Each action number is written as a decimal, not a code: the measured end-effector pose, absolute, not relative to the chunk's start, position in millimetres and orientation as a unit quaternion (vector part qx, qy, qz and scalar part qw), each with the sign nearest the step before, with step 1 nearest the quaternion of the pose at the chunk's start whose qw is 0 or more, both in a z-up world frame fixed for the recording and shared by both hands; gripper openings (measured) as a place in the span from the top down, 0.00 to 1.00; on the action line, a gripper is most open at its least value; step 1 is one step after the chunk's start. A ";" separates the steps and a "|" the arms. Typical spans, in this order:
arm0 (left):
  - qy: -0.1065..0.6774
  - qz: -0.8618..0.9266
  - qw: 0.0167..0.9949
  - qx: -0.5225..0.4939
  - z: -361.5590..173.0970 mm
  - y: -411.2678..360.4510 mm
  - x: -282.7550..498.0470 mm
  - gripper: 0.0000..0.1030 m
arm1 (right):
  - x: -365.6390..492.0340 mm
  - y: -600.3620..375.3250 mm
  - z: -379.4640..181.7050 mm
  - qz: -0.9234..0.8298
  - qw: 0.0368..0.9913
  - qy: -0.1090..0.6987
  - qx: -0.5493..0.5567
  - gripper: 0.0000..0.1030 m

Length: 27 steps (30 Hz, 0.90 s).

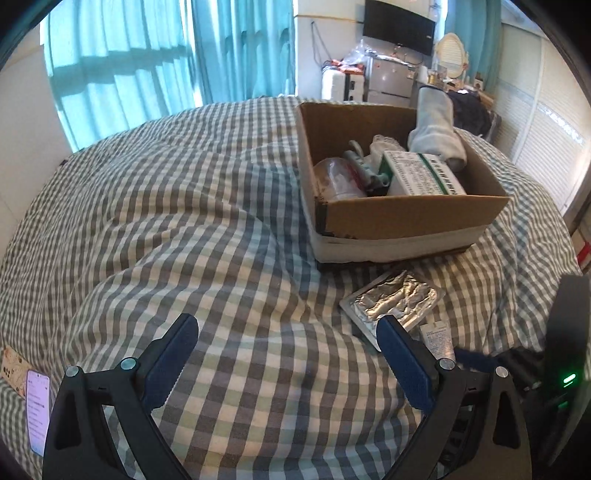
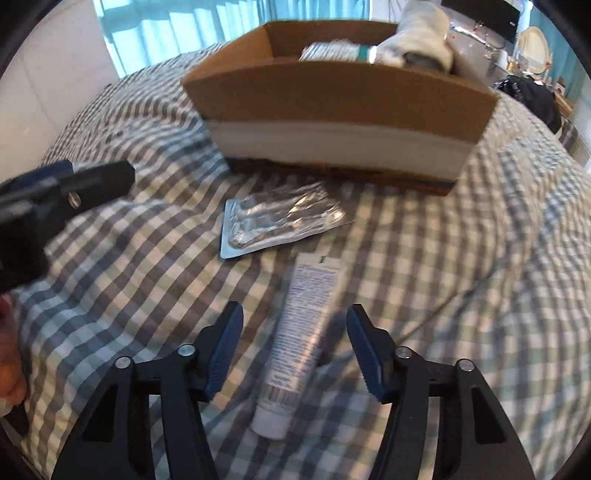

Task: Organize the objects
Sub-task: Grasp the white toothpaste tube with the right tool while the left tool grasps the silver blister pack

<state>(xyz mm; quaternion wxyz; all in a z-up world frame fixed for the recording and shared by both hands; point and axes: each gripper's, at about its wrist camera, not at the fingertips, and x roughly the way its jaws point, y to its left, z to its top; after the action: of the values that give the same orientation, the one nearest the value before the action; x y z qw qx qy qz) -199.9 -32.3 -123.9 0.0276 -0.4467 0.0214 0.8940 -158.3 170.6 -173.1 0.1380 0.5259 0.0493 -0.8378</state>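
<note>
A cardboard box (image 1: pixel 406 218) sits on the checked bedspread and holds a green-and-white carton (image 1: pixel 421 173), a clear plastic cup (image 1: pixel 336 177) and a rolled grey towel (image 1: pixel 437 125). A silver foil blister pack (image 1: pixel 391 301) lies in front of it, also in the right wrist view (image 2: pixel 280 221). A white tube (image 2: pixel 306 332) lies cap toward me between the fingers of my open right gripper (image 2: pixel 295 350). My left gripper (image 1: pixel 286 350) is open and empty above the bedspread, left of the blister pack. The box also shows in the right wrist view (image 2: pixel 332 103).
A phone (image 1: pixel 37 413) lies on the bed at the far left. Teal curtains (image 1: pixel 147 55) hang behind the bed. A desk with a monitor (image 1: pixel 399 26) stands at the back right. The left gripper's body (image 2: pixel 55 192) shows left of the blister pack.
</note>
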 end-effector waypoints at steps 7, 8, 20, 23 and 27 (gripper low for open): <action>0.002 0.884 0.021 -0.466 -131.8 -39.0 -203.3 0.03 | -154.2 175.3 -180.6 -0.838 0.133 0.057 0.526 0.75; 0.003 0.884 0.019 -0.468 -132.4 -37.2 -203.7 0.03 | -152.7 179.9 -176.1 -0.841 0.133 0.052 0.522 0.75; 0.027 0.871 0.098 -0.480 -135.7 28.0 -231.2 0.03 | -159.2 251.2 -108.5 -0.875 0.106 0.052 0.469 0.75; 0.032 0.866 0.118 -0.485 -144.8 45.9 -239.3 0.03 | -169.4 261.6 -108.7 -0.875 0.103 0.052 0.469 0.75; 0.066 0.865 0.130 -0.480 -159.2 69.1 -235.7 0.03 | -180.3 267.9 -114.1 -0.875 0.106 0.042 0.471 0.75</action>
<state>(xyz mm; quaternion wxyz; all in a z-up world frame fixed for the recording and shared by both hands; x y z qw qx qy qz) -235.7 69.1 -159.2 0.1296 -0.4800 0.0658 0.8652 -180.3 267.9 -114.1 0.1063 0.4705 0.0425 -0.8749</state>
